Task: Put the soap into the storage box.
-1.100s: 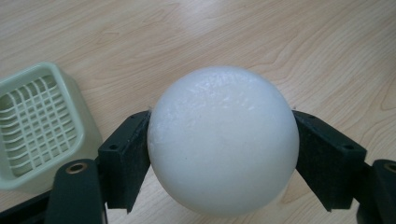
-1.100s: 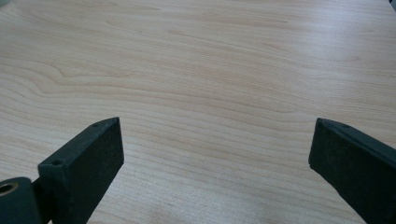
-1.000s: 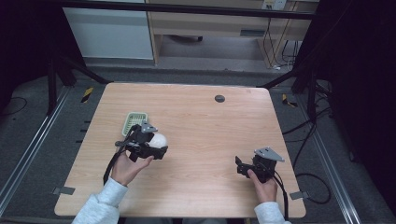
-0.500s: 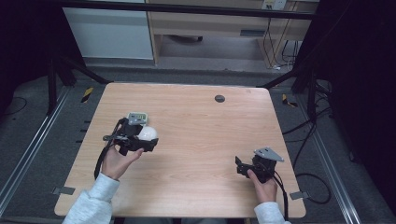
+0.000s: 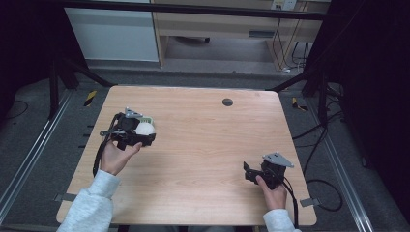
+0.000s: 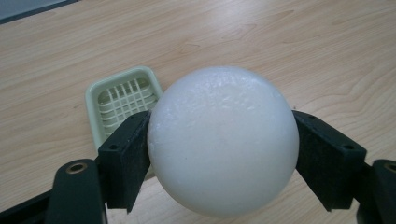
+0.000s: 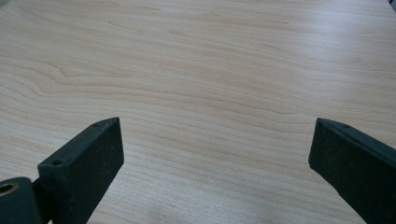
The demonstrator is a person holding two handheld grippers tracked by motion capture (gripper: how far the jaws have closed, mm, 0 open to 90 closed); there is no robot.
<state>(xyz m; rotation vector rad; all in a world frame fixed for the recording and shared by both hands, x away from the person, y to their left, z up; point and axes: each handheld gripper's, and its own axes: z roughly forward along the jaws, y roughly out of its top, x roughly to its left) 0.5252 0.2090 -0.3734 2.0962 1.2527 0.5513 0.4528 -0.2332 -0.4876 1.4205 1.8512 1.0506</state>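
A white foam ball (image 6: 223, 140) sits between the two black jaws of my left gripper (image 6: 222, 161), and both pads press on its sides. In the high view that gripper (image 5: 141, 134) hangs over the table's left part with the ball (image 5: 144, 128) in it. Just beyond it lies a pale green slotted tray (image 6: 122, 100), largely hidden under the gripper in the high view (image 5: 150, 120). My right gripper (image 7: 215, 158) stands wide open over bare wood. It rests near the front right of the table (image 5: 247, 172).
The wooden table (image 5: 203, 140) has a small dark round hole (image 5: 227, 102) near its far edge. Black frame legs and cables stand off the table's left and right sides. A white-sleeved forearm (image 5: 94, 205) comes in at the bottom left.
My left gripper, with the ball in it, has moved left and toward the far side, and now covers most of the green tray. The right gripper has stayed in place.
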